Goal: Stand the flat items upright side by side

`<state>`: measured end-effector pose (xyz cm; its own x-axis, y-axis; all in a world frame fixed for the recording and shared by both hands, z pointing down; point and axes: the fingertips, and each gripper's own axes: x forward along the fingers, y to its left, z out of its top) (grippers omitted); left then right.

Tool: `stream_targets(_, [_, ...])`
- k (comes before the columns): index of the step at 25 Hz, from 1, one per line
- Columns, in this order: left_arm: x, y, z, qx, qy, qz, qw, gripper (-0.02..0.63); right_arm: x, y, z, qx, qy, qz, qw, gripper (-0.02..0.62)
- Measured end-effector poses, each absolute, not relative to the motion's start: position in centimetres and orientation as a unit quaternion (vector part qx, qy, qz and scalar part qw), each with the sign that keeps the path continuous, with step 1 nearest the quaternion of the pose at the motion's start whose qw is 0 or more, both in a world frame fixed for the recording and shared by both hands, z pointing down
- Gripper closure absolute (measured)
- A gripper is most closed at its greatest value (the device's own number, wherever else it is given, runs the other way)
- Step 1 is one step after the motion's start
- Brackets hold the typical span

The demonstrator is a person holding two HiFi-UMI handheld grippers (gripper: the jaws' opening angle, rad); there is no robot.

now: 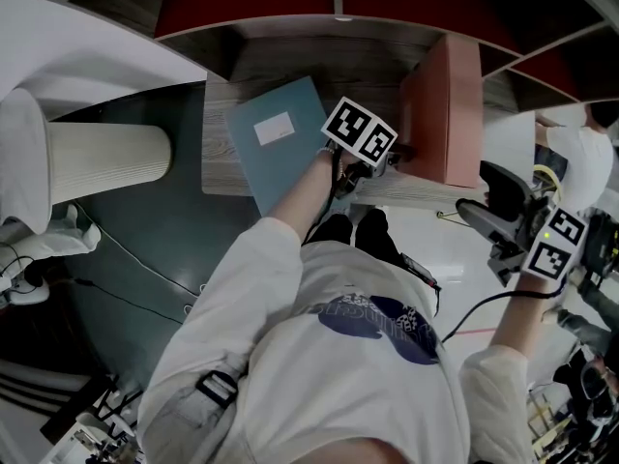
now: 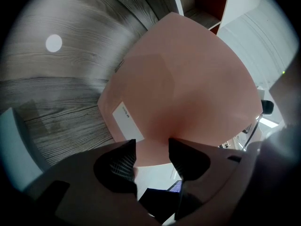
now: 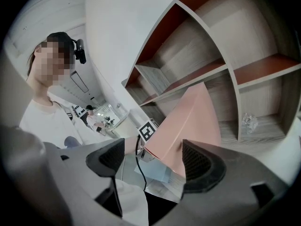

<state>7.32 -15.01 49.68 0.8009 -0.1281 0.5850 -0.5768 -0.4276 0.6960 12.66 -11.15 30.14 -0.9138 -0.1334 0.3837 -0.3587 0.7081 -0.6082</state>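
Pink folder (image 1: 450,104): stands on edge at the right end of the wood-grain shelf board (image 1: 290,66), against the unit's upright divider; in the right gripper view it leans a little rather than standing plumb.
Blue-grey folder (image 1: 280,138): lies flat on the same board, left of the pink one and apart from it, white label facing up.
Left tool (image 2: 152,147): jaws wide apart, tips at the lower edge of the pink folder, whose broad face with its white label fills the left gripper view. No pad is seen clamping it, and I cannot tell whether the tips touch it.
Right tool (image 3: 153,154): jaws wide, nothing between them. It hangs off to the right, well clear of the shelf, pointing back toward the pink folder and the left tool's marker cube.
Shelf unit: red-backed compartments above the board.
Person: white sleeves reach out to both tools.
Ribbed cylinder (image 1: 106,162): pale, lying to the left of the shelf.
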Motion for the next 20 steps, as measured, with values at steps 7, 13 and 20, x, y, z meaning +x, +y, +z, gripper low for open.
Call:
stream_targets(7, [6.2, -15.1, 49.1, 0.819, -0.224, 0.223, 0.480, 0.382, 14.3, -10.6, 31.8, 0.214, -0.914, 0.325, 0.112, 0.233])
stream_targets(13, [5.2, -15.0, 46.9, 0.827, -0.242, 0.229, 0.453, 0.382, 15.8, -9.6, 40.3, 0.374, -0.874, 0.271, 0.154, 0.227])
stream_targets(20, [5.1, -14.9, 45.8, 0.830, -0.250, 0.256, 0.428, 0.382, 12.4, -10.6, 46.8, 0.479, -0.840, 0.189, 0.171, 0.227])
